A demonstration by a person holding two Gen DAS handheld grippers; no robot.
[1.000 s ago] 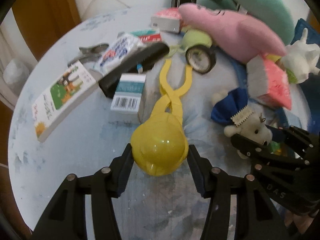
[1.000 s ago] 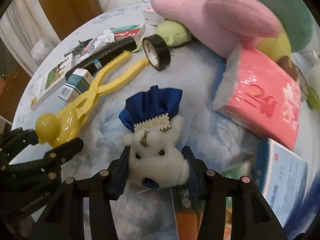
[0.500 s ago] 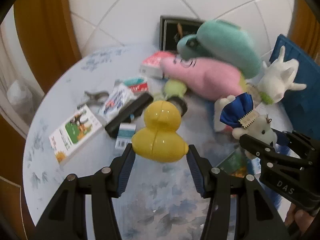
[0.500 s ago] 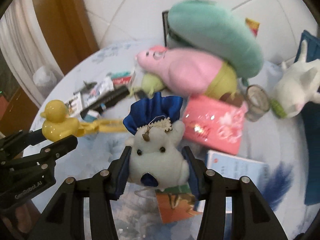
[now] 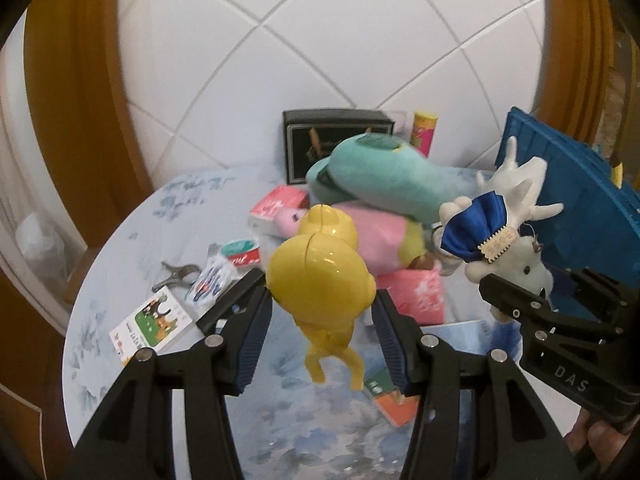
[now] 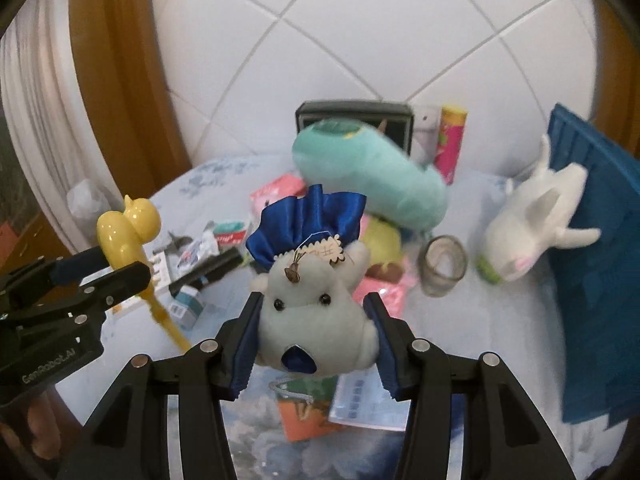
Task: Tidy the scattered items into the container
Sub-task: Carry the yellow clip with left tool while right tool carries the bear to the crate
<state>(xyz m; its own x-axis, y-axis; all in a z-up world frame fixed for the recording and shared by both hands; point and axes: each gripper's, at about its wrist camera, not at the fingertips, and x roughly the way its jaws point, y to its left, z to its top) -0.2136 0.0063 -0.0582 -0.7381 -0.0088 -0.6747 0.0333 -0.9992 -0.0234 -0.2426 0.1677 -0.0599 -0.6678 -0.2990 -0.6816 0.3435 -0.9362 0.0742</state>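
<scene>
My left gripper point(image 5: 320, 316) is shut on a yellow duck-shaped tongs toy point(image 5: 320, 276), held in the air above the table with its handles hanging down; it also shows in the right wrist view point(image 6: 124, 236). My right gripper point(image 6: 312, 332) is shut on a small white plush with a blue ruffle point(image 6: 312, 312), also lifted; it appears in the left wrist view point(image 5: 508, 264). The blue container point(image 5: 580, 208) stands at the right edge of the table, tilted, and also shows in the right wrist view point(image 6: 596, 240).
On the round floral table point(image 5: 132, 248) lie a teal plush point(image 5: 384, 184), a pink plush point(image 5: 376, 240), a white rabbit plush point(image 6: 536, 232), a pink pack point(image 5: 416, 292), a clear cup point(image 6: 444, 264), a black box point(image 5: 332, 136), booklets point(image 5: 156, 324) and small packets.
Both grippers have risen from the table with their toys. The duck tongs now hang handles down, and the view has tipped up toward the tiled wall.
</scene>
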